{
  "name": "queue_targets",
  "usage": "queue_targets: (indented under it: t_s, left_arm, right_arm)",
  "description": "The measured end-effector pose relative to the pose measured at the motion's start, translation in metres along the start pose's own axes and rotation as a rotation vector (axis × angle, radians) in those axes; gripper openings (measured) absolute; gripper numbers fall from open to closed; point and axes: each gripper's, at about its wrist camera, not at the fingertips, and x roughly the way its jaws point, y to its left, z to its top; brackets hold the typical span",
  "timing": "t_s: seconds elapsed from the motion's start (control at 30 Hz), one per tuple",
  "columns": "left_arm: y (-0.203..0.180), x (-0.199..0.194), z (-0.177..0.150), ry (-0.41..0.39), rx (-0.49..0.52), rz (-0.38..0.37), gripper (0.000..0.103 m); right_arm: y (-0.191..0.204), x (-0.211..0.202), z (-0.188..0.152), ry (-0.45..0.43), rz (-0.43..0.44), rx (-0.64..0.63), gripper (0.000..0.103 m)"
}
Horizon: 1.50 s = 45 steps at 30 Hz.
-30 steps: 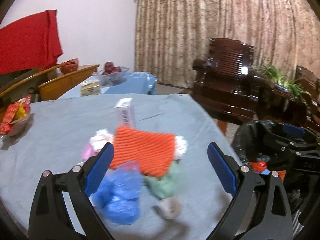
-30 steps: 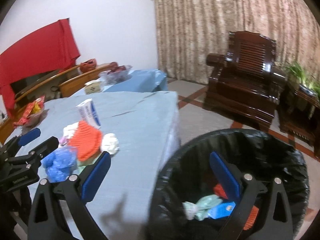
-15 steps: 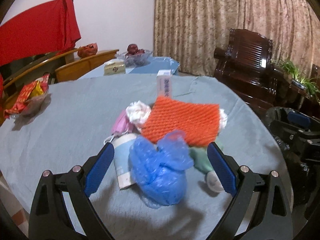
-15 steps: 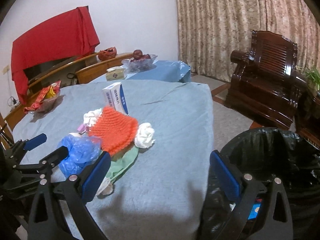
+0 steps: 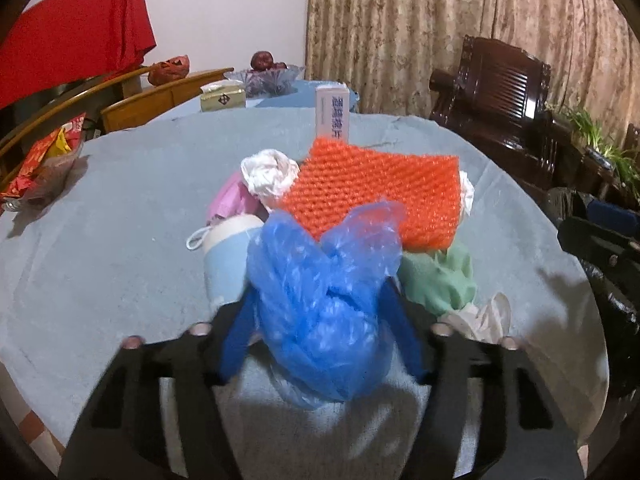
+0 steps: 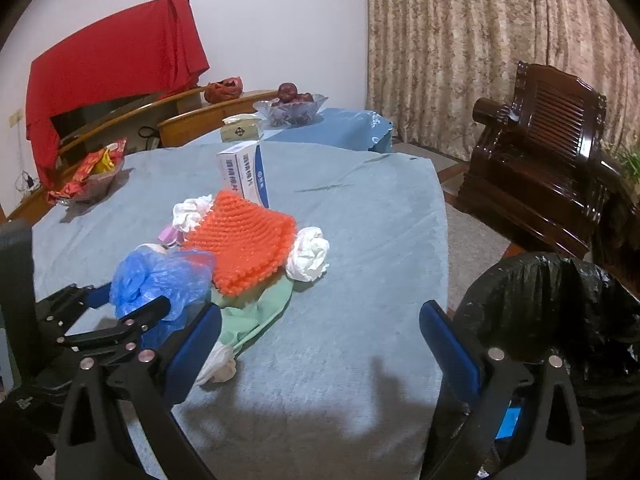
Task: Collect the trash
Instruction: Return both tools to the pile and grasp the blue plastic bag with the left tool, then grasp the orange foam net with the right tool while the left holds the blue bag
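Left fingers pinch the blue bag; the bin waits on the right.

The big bench has a blue cloth on it, and the trash sits in one pile near its front edge. The black bin stands just beside the bench, close enough to drop things in. The orange net pad lies on top of the pile. The blue plastic bag is at the front, so it is easy to grab. The left gripper has its fingers squeezed on the bag. The right gripper has its fingers wide apart, holding nothing.
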Motion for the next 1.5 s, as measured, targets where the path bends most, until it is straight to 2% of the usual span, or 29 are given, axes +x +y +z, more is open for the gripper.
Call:
queue_targets:
  t_s: [0.23,0.43,0.53,0.9,1.1,1.27,1.5]
  left_arm:
    - [0.0,-0.002,0.001,-0.015,-0.018,-0.015,0.031]
    - [-0.001,-0.009,0.006,-0.03,-0.026,-0.031,0.02]
    - [-0.001,-0.013,0.009,-0.039,-0.034,-0.033,0.017]
    - [0.014,-0.033,0.041,-0.129,-0.071,-0.018,0.016]
    - [0.019,-0.027,0.065,-0.161,-0.082,0.012,0.016]
    - [0.024,-0.017,0.072,-0.159,-0.089,0.02,0.016]
    - [0.027,-0.012,0.072,-0.15,-0.093,0.024,0.016]
  right_arm:
    - [0.003,0.002,-0.001,0.002,0.003,-0.004,0.097]
    - [0.004,0.001,0.0,0.001,0.007,-0.005,0.097]
    - [0.005,0.002,0.003,-0.004,0.014,-0.001,0.097]
    - [0.014,0.015,0.031,-0.052,0.048,0.006,0.096]
    - [0.019,0.038,0.05,-0.052,0.07,0.011,0.089]
    - [0.022,0.06,0.058,-0.027,0.082,-0.003,0.079]
    - [0.024,0.082,0.056,0.036,0.106,-0.022,0.056]
